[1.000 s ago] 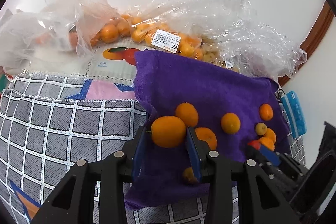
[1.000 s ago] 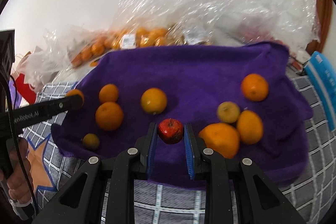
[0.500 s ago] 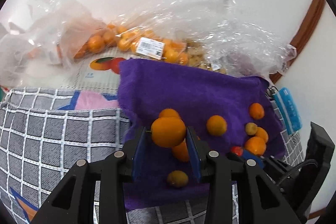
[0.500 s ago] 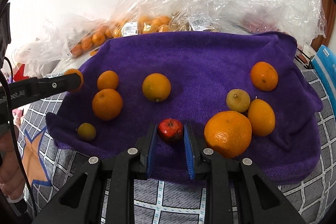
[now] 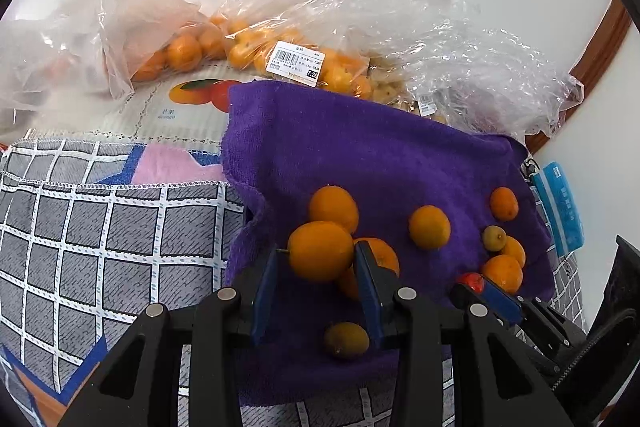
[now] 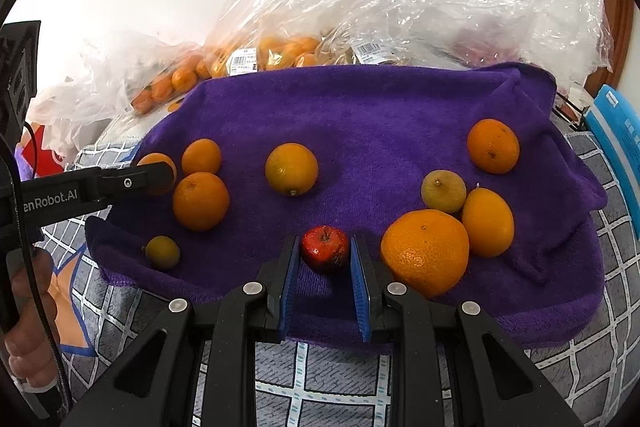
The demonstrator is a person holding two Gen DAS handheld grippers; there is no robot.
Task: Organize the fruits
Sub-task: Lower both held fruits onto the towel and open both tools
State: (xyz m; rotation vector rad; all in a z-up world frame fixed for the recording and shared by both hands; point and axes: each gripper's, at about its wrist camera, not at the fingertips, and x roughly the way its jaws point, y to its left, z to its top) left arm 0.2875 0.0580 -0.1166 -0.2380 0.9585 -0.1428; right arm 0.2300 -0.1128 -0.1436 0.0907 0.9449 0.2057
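My left gripper point(image 5: 318, 253) is shut on an orange point(image 5: 320, 251) and holds it above the left part of the purple towel point(image 5: 360, 155). In the right wrist view it shows at the left point(image 6: 156, 175) over the towel point(image 6: 360, 107). My right gripper point(image 6: 325, 251) stands around a small red apple point(image 6: 325, 249) that rests on the towel's front edge; a narrow gap shows at the right pad. Several oranges lie on the towel, among them a big one point(image 6: 425, 251) right of the apple and a small greenish fruit point(image 6: 162, 251) at the left.
Clear plastic bags point(image 5: 280, 39) with oranges lie behind the towel against the white wall. A grey checked cloth point(image 5: 100, 227) covers the surface to the left and front. A blue packet point(image 6: 618, 131) lies at the right. A fruit-printed box point(image 5: 176, 103) sits behind the cloth.
My left gripper has shifted with the orange over the towel's left part. My right gripper has lowered the apple onto the towel's front edge, and its jaws look slightly wider.
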